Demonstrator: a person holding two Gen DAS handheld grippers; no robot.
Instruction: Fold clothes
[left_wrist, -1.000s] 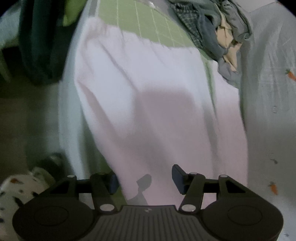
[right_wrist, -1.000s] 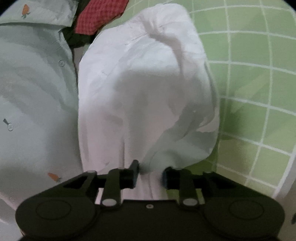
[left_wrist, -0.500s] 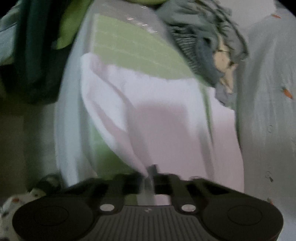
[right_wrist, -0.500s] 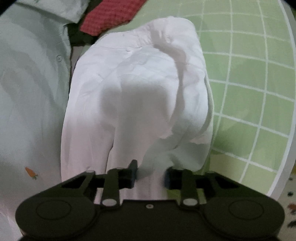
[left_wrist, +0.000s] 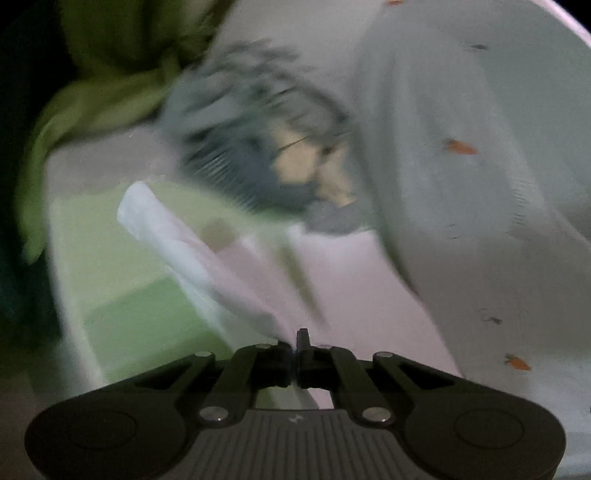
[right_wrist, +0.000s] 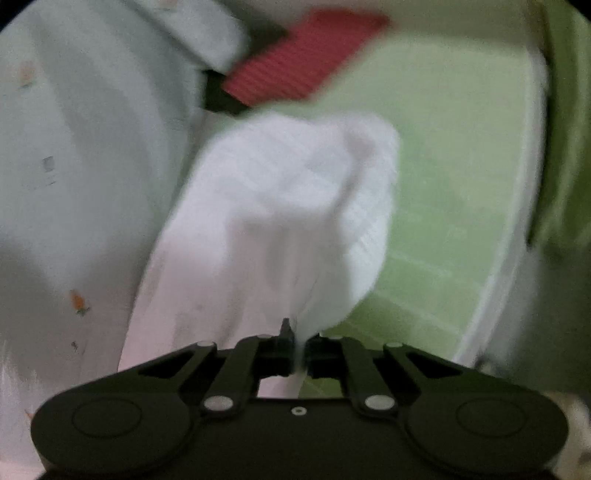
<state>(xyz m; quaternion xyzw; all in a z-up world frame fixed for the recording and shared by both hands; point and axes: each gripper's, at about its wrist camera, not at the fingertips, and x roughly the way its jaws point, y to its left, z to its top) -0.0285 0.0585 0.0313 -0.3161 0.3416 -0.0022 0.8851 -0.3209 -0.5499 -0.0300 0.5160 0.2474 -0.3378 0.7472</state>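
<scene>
Both grippers, left (left_wrist: 295, 354) and right (right_wrist: 300, 352), pinch one white garment (right_wrist: 280, 206) over the green mat (right_wrist: 443, 184), fingers nearly closed.

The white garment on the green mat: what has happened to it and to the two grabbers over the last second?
The left gripper, open a second ago, has closed its jaws on an edge of the white garment and is lifting it off the green mat; the blur shows fast motion. The right gripper has tightened on the garment too and drawn it up into a bunch. The carrot-print cloth and grey clothes pile lie as before.
</scene>
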